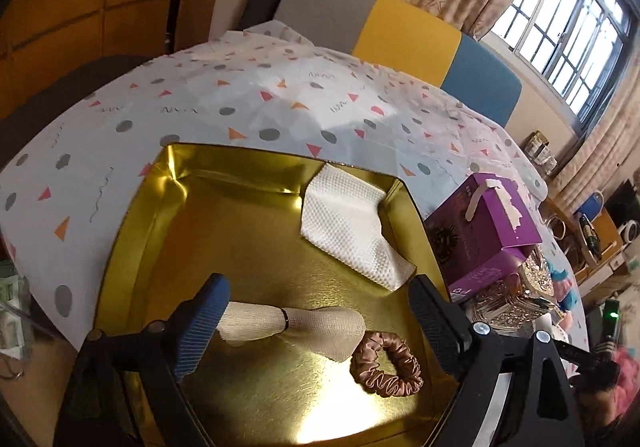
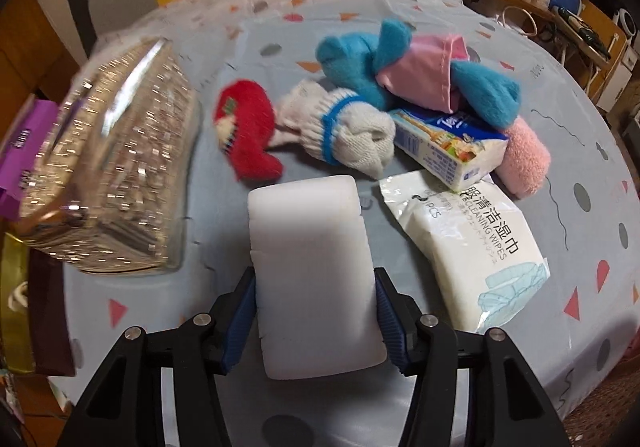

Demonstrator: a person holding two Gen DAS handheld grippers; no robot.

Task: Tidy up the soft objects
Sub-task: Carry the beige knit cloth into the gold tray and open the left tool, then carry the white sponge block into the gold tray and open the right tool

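Observation:
In the left wrist view, a gold tin tray holds a white quilted cloth, a beige cloth bundle tied with a black band and a brown satin scrunchie. My left gripper is open above the tray, its fingers either side of the beige bundle. In the right wrist view, my right gripper is shut on a white sponge block. Beyond it lie a red plush, a white-and-blue knit sock, a blue plush with pink cloth, a tissue pack, a pink towel roll and a wipes pack.
A glittery clear box stands at the left of the right wrist view, next to a purple carton. The table has a patterned cloth. A colourful chair back stands behind it, with a window at the right.

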